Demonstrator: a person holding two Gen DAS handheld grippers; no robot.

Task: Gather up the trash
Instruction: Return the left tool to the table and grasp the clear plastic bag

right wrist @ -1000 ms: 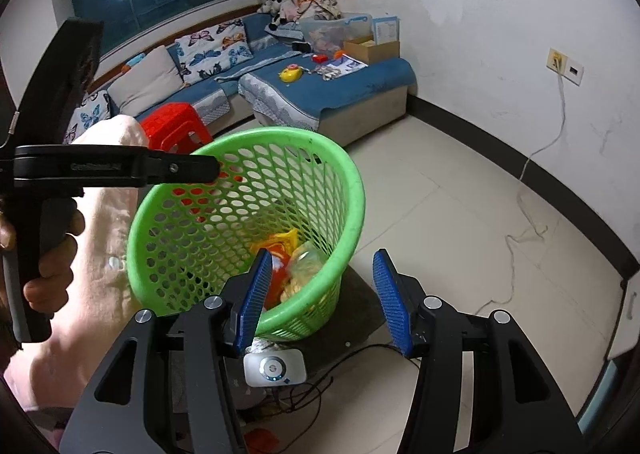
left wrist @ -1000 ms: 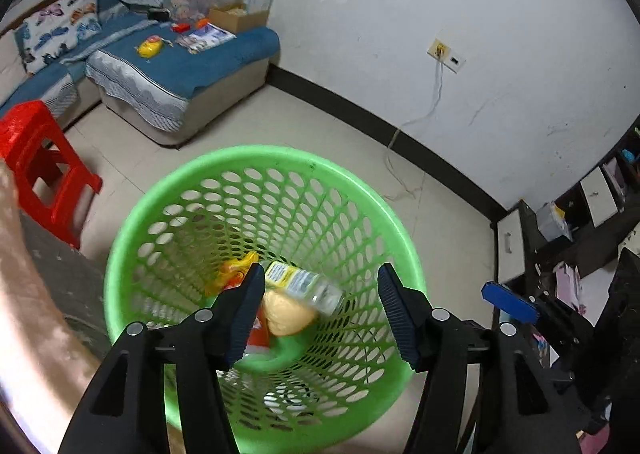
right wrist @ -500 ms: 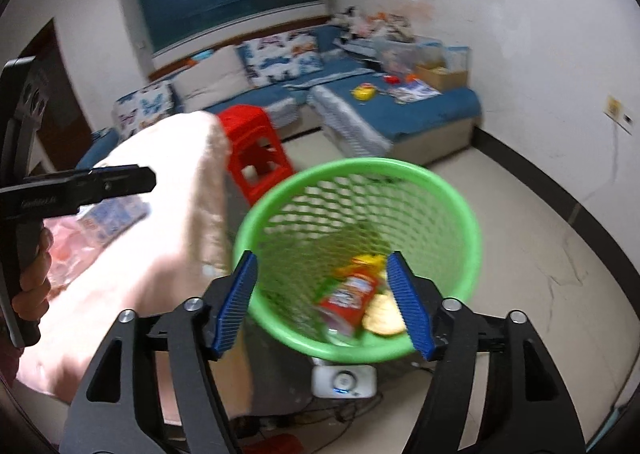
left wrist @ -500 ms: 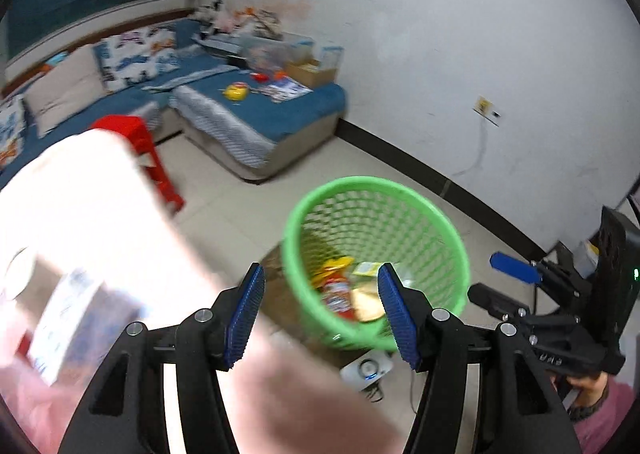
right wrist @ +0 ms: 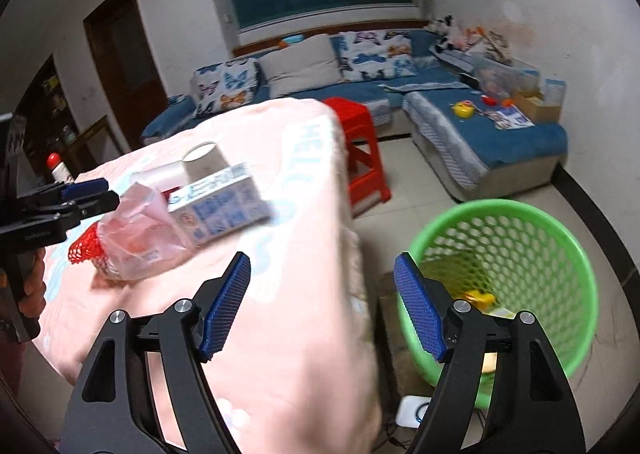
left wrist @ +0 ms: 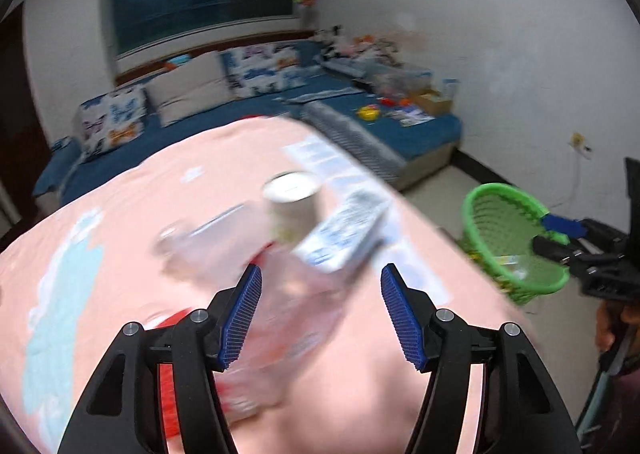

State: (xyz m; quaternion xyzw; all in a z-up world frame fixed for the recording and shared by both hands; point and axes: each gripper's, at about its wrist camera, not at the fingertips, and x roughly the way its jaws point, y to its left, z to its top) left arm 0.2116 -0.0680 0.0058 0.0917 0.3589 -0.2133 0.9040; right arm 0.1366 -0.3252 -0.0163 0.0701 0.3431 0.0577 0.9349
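Left wrist view, left to right. Pink cloth (left wrist: 100, 254) covers the tabletop and fills the lower left and centre of the frame. On it, at centre, a blurred heap of trash: a clear plastic bag (left wrist: 280, 318), a white paper cup (left wrist: 292, 201) standing upright behind it, and a blue-and-white carton (left wrist: 344, 234) lying tilted just right of the cup. Left gripper (left wrist: 320, 314) at lower centre, jaws spread with nothing pinched; the bag lies beneath and between them (contact cannot be told through the blur). At the right edge, a green basket (left wrist: 508, 213) on the floor, with the right gripper in front of its rim.

Right wrist view, left to right. Left gripper (right wrist: 86, 193) enters from the left edge, held by a hand (right wrist: 34, 286), its tip just beside the plastic bag (right wrist: 136, 238). A red net (right wrist: 82, 248) sticks out under the bag. Carton (right wrist: 224, 205) lies against the bag; cup (right wrist: 208, 159) behind it. Right gripper (right wrist: 322, 302) at lower centre, jaws opening, nothing between them. It hangs over the cloth's edge. Green basket (right wrist: 560, 230) at lower right, wrappers (right wrist: 478, 296) in its bottom. A red stool (right wrist: 360, 149) and blue sofa (right wrist: 500, 141) stand behind.
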